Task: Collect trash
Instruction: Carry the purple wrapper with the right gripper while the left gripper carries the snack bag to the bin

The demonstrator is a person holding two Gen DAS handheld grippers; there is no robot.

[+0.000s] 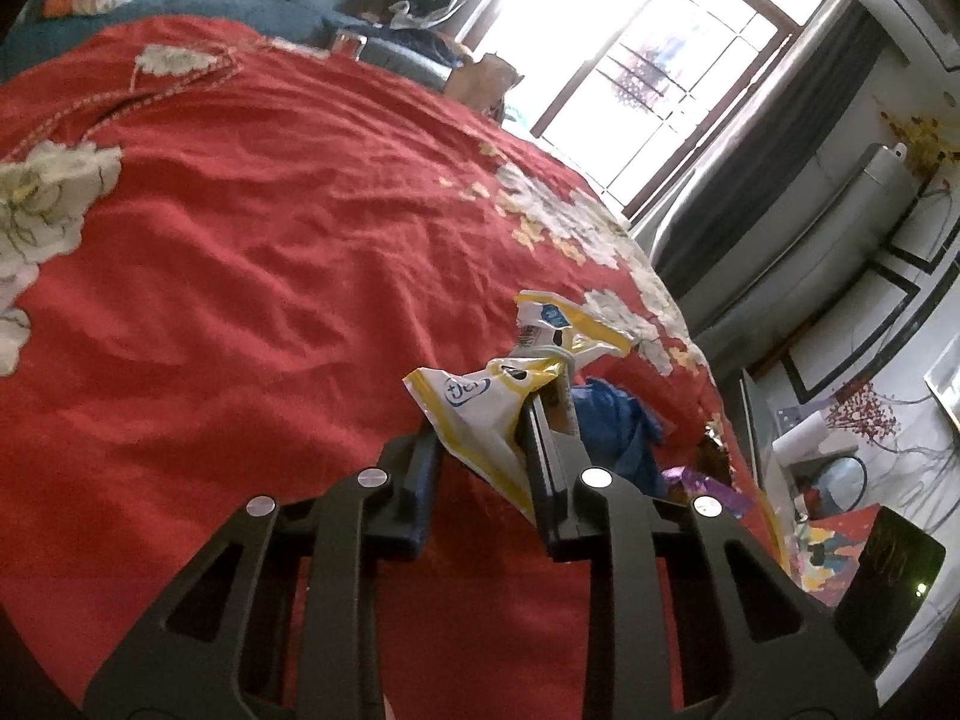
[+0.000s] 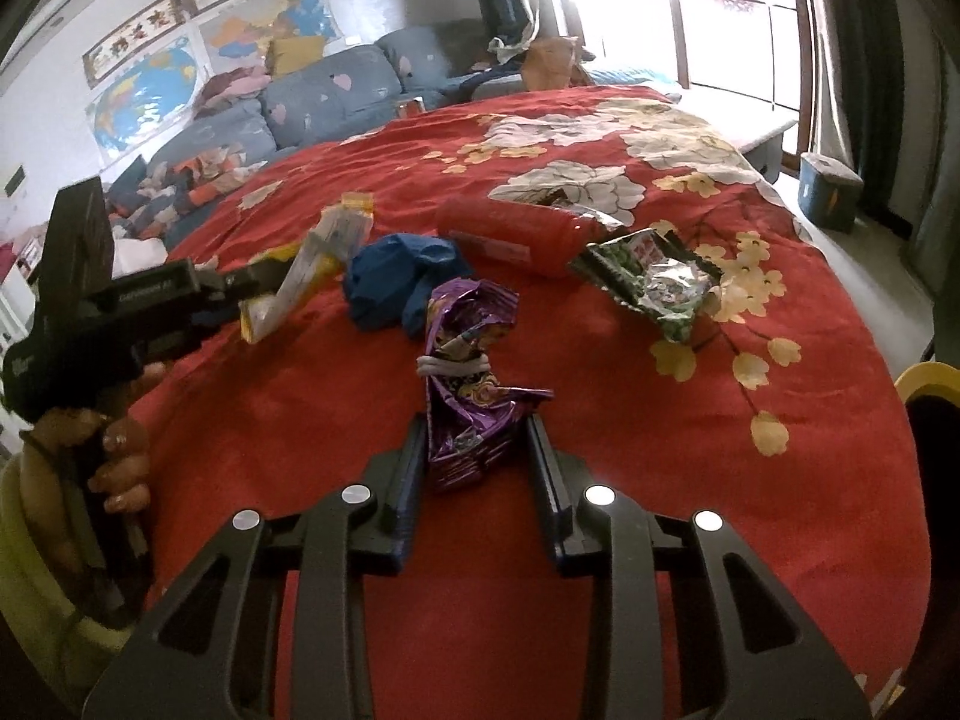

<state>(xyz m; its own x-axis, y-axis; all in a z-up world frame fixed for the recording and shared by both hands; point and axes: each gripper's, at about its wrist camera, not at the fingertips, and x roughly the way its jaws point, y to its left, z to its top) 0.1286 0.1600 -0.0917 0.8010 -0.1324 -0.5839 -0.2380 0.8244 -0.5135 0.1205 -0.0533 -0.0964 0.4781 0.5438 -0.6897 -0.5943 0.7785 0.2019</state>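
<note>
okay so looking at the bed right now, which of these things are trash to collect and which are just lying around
Trash for the job:
- yellow and white wrapper, in the left hand-held gripper
- purple wrapper, in the right hand-held gripper
- green foil packet
- red packet
- blue crumpled bag, probably

Just lying about:
- red floral bedspread
- blue sofa
- wall maps

wrist views close over red bedspread, shared
</note>
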